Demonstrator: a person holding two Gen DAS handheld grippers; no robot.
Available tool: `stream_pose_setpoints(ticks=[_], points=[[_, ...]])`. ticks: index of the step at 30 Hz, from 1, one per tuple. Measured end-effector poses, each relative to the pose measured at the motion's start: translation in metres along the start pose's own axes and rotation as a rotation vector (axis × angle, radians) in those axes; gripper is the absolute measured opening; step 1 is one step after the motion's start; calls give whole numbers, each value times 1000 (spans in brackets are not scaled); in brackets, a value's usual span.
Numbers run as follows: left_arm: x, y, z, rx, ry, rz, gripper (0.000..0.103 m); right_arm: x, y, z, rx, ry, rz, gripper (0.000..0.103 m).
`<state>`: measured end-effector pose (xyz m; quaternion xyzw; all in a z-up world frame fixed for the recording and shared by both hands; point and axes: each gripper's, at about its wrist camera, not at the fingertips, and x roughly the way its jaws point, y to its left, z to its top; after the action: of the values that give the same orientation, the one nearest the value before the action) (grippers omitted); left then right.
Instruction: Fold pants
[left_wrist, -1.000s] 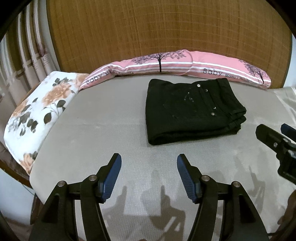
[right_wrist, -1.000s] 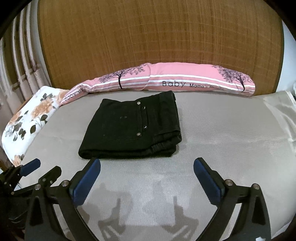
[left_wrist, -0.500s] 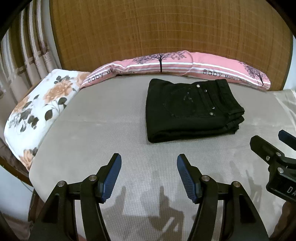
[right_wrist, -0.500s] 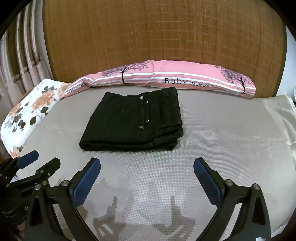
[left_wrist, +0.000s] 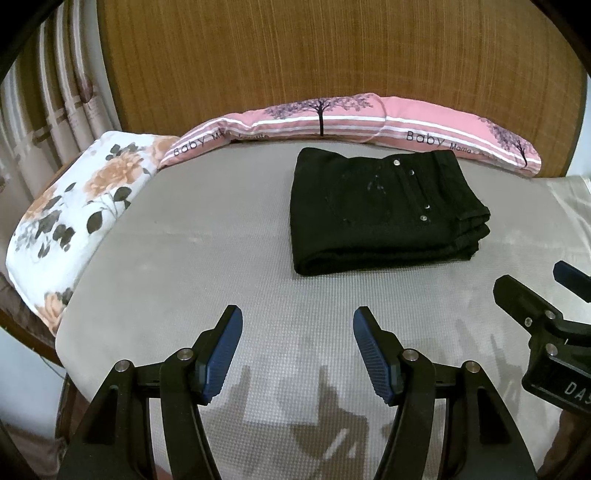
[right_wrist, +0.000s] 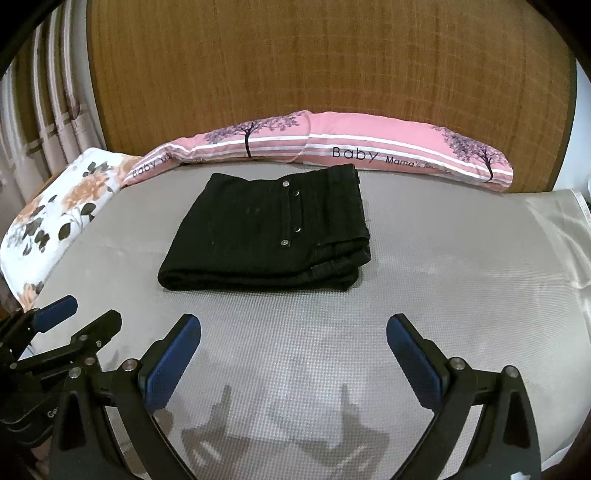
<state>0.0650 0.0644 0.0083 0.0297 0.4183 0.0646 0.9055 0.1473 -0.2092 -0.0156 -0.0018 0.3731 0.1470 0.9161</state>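
Pants (left_wrist: 384, 210), black and folded into a compact rectangle, lie on the grey bed (left_wrist: 207, 258) just before a pink pillow (left_wrist: 354, 118), with a floral pillow (left_wrist: 74, 206) at the left edge. Left gripper (left_wrist: 297, 347) and right gripper (right_wrist: 293, 354) hover near the bed's front, fingers spread apart and empty. Compared with one second earlier, both have drawn slightly back; the pants are unmoved.

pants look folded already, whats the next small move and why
Probably just pull both tools back. The black pants lie in a neat stack on the grey mat, and the left tool and right tool are open, empty and clear of them.
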Motion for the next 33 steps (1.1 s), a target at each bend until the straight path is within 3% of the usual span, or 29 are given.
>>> stream_pose_setpoints(ticks=[33], points=[[11, 2, -6, 15, 27, 9, 63, 13, 3, -8, 3, 48, 3, 100]])
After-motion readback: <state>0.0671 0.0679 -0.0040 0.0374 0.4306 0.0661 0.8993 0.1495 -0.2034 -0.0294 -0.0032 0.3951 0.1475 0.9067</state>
